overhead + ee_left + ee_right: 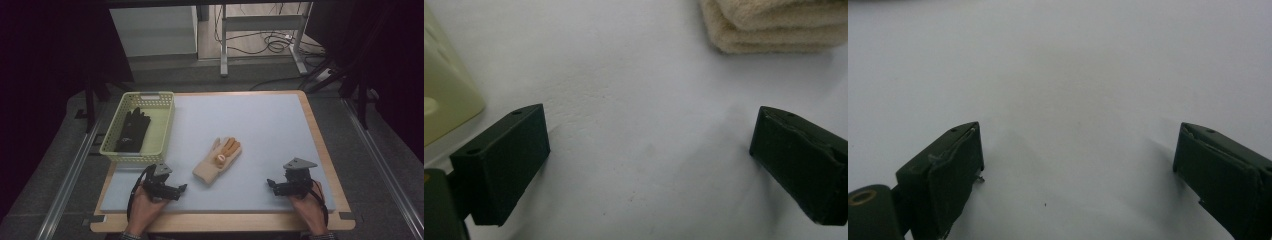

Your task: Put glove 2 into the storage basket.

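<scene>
A cream glove with orange fingers (218,161) lies flat near the middle of the pale blue mat (260,125). Its cuff (774,25) shows at the top of the left gripper view. A black glove (132,130) lies inside the light green basket (120,147) at the mat's left edge. My left gripper (181,189) rests on the mat near the front left, open, pointing right toward the cream glove's cuff, with nothing between its jaws. My right gripper (270,184) rests at the front right, open and empty, pointing left over bare mat (1068,100).
The mat lies on a wooden table (327,160). A corner of the basket (444,100) stands close to my left gripper's left side. Metal rails (70,170) run along both sides of the table. Desk legs and cables (272,42) lie on the floor beyond.
</scene>
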The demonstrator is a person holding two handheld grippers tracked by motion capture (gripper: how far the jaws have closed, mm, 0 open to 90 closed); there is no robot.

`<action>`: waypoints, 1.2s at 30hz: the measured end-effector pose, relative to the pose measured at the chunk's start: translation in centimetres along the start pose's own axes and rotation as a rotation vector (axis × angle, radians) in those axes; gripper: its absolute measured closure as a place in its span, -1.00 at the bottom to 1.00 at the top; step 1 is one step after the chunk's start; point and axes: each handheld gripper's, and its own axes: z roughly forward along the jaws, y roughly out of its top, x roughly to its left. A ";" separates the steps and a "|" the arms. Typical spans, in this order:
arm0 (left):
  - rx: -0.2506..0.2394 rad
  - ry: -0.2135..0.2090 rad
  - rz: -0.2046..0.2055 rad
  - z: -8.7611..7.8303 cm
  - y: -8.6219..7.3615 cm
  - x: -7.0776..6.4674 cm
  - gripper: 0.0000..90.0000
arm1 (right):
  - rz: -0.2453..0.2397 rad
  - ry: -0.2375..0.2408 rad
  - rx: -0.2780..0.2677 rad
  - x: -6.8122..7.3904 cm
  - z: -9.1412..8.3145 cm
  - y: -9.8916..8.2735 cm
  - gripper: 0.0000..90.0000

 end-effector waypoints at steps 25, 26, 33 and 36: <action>0.015 -0.140 0.017 0.0 4.6 -2.3 -1.00 | 0.010 0.005 -0.002 -0.1 0.0 -0.1 -0.87; 0.011 -0.154 0.021 0.1 5.3 -2.5 -1.00 | 0.011 0.005 -0.001 -0.1 0.0 -0.1 -0.87; 0.049 -0.174 0.064 3.3 10.4 -4.6 -1.00 | 0.010 0.006 -0.002 -0.1 0.0 -0.1 -0.87; 0.109 -0.113 0.081 5.8 11.5 -5.3 -1.00 | 0.011 0.006 -0.002 -0.1 0.0 -0.1 -0.87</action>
